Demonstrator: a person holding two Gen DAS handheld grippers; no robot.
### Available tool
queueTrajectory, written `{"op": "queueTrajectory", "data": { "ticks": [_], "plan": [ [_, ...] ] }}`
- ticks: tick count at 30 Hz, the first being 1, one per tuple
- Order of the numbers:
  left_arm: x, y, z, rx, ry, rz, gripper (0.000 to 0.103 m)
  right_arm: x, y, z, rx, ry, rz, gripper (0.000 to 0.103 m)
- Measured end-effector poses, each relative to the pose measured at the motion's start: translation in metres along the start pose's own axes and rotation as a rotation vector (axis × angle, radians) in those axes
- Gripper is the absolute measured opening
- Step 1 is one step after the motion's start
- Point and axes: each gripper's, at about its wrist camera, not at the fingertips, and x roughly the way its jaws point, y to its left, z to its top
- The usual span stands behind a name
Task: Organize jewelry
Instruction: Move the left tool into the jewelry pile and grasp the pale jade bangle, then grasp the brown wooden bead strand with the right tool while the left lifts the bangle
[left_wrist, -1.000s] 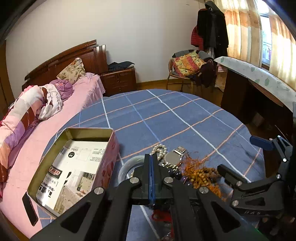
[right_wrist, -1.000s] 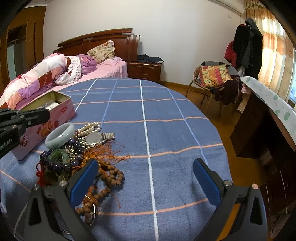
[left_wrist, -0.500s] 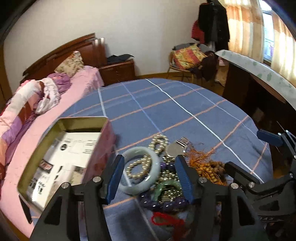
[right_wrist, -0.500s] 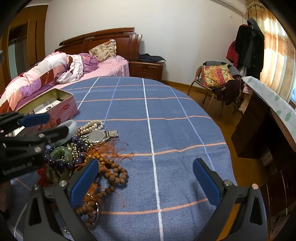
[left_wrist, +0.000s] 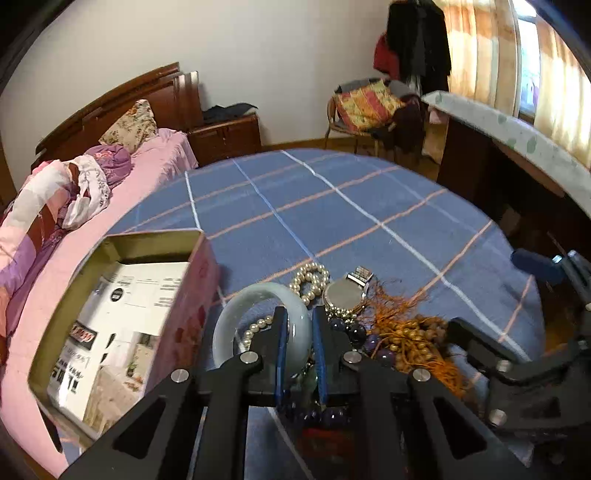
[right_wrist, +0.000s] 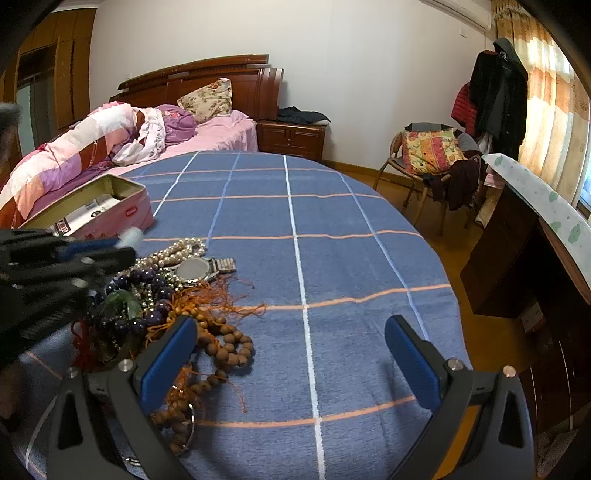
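Smooth pale jade bangle (left_wrist: 236, 314) between closing left gripper (left_wrist: 298, 325) jaws, perhaps pinched, right gripper (right_wrist: 288, 354) jaws spread

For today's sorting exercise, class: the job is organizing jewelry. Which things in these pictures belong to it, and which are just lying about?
Belongs to the job:
- pale green jade bangle, between the closing left gripper
- pink open tin box
- white pearl strand
- silver wristwatch
- brown wooden bead string
- purple bead bracelet

Just lying about:
- floral pillow
- wicker chair
- dark hanging coats
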Motion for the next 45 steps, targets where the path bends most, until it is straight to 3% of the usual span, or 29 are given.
{"op": "queueTrajectory", "data": {
  "ticks": [7, 12, 17, 21, 25, 29, 35, 45],
  "plan": [
    [-0.047, 0.01, 0.007, -0.021, -0.113, 0.025, 0.013, -0.004, 0.003, 0.003, -0.019, -0.006, 0.034, 0.103],
    [-0.067, 0.022, 0.009, -0.036, -0.156, 0.073, 0.013, -0.011, 0.022, 0.012, -0.07, -0.014, 0.119, 0.092],
    [-0.071, 0.039, 0.006, -0.07, -0.158, 0.097, 0.013, -0.002, 0.036, 0.012, -0.124, 0.031, 0.155, 0.072],
    [-0.074, 0.045, 0.001, -0.086, -0.16, 0.105, 0.013, 0.011, 0.033, 0.006, -0.117, 0.094, 0.132, 0.062],
    [-0.074, 0.044, -0.002, -0.092, -0.163, 0.094, 0.013, 0.015, 0.031, -0.001, -0.11, 0.129, 0.173, 0.053],
    [-0.074, 0.044, -0.003, -0.093, -0.165, 0.087, 0.013, 0.012, 0.031, -0.002, -0.116, 0.141, 0.259, 0.018],
    [-0.076, 0.047, -0.003, -0.103, -0.169, 0.087, 0.013, 0.006, 0.029, -0.002, -0.098, 0.126, 0.279, 0.015],
    [-0.082, 0.053, 0.0, -0.11, -0.182, 0.092, 0.013, -0.026, 0.015, 0.031, -0.053, -0.002, 0.276, 0.014]
  ]
}}
